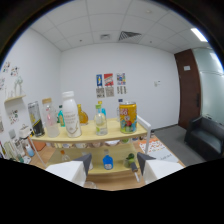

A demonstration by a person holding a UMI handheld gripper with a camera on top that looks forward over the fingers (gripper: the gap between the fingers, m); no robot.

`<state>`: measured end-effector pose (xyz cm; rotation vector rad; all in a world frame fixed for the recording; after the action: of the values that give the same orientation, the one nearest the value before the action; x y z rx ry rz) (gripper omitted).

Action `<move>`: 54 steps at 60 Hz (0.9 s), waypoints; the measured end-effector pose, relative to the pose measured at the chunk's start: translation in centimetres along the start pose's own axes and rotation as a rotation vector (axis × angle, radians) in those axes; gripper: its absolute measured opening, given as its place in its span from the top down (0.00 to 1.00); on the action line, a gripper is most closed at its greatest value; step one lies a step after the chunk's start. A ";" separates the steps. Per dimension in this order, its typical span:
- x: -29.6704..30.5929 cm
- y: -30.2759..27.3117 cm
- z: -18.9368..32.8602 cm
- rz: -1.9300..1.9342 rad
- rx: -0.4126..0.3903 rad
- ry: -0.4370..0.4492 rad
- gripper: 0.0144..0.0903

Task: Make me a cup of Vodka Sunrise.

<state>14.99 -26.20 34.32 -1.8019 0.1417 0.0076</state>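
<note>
Nearest, the claw (114, 165), spread wide with nothing between its two white fingers (75, 170), up in the air and well short of the bench (90, 135). Past the fingertips, a light wooden bench with a lower shelf (107, 172) under its top. On that lower shelf, a small bottle with a blue label (108, 161) showing right between the fingers, and something green (131, 160) just beside it. On the bench top, a row of drinks. In the middle of the row, a clear bottle with a pale green label (101, 121). To one side of the clear bottle, a big white bottle with a white cap (71, 114), then a tall see-through bottle (50, 118), then a dark can (34, 118) at the end. Behind the white bottle, a small yellow-orange bottle (82, 114) peeking out. To the other side of the clear bottle, a bright can with yellow, red and blue on it (128, 117), standing near the end of the bench. Cannot tell which bottle is the vodka. Beyond the bench, a white wall with small posters (110, 85) stuck on it. Far off past the bright can, a dark sofa (205, 135) and a brown door (187, 85).
</note>
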 end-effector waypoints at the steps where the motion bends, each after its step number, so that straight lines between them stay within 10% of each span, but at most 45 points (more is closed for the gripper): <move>1: 0.3 -0.8 0.4 0.005 0.011 0.000 0.06; 26: 3.9 -8.9 12.2 -0.058 0.124 -0.033 0.08; 39: 4.2 -8.7 14.8 -0.062 0.096 -0.069 0.47; 54: 4.4 -8.6 14.7 -0.070 0.089 -0.043 0.51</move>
<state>21.22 -10.40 38.89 -1.7153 0.0481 -0.0098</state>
